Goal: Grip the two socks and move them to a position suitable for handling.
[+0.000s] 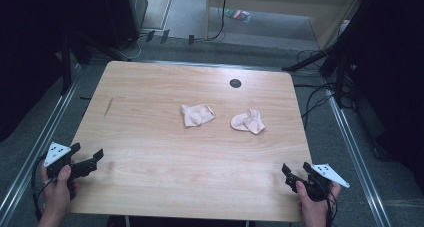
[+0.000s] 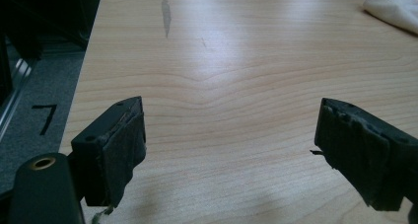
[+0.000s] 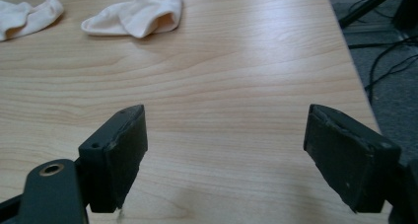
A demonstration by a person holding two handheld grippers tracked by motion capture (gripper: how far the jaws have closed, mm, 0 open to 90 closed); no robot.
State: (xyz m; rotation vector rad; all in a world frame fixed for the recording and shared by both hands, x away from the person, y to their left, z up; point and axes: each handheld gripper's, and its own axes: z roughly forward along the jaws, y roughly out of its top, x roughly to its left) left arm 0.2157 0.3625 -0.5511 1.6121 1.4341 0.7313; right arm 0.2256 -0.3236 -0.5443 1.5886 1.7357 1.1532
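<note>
Two pale pink socks lay near the middle of the wooden table (image 1: 150, 152), side by side but apart; the left sock (image 1: 197, 115) sat crumpled at about twelve o'clock from the table's centre, and the right sock (image 1: 248, 121) at about two o'clock from it; neither had been touched, and they looked like the things to be handled. The left gripper (image 1: 92, 156) hovered over the table's seven o'clock corner, its jaws spread wide with nothing between them; the right gripper (image 1: 295, 168) hung over the five o'clock corner, likewise spread and empty; both stood well apart from the socks. By my judgement the work had not begun: no sock was gripped, paired or folded, so reaching, grasping and arranging were all left to do.

In the left gripper view one sock (image 2: 394, 8) was cut off at the two o'clock corner; in the right gripper view the other sock (image 3: 138, 12) showed nearly whole at eleven o'clock, its neighbour (image 3: 27, 14) clipped by the edge; how each sock was folded, and which end was the cuff, was hard to make out; the room around the table was too dark to read.
</note>
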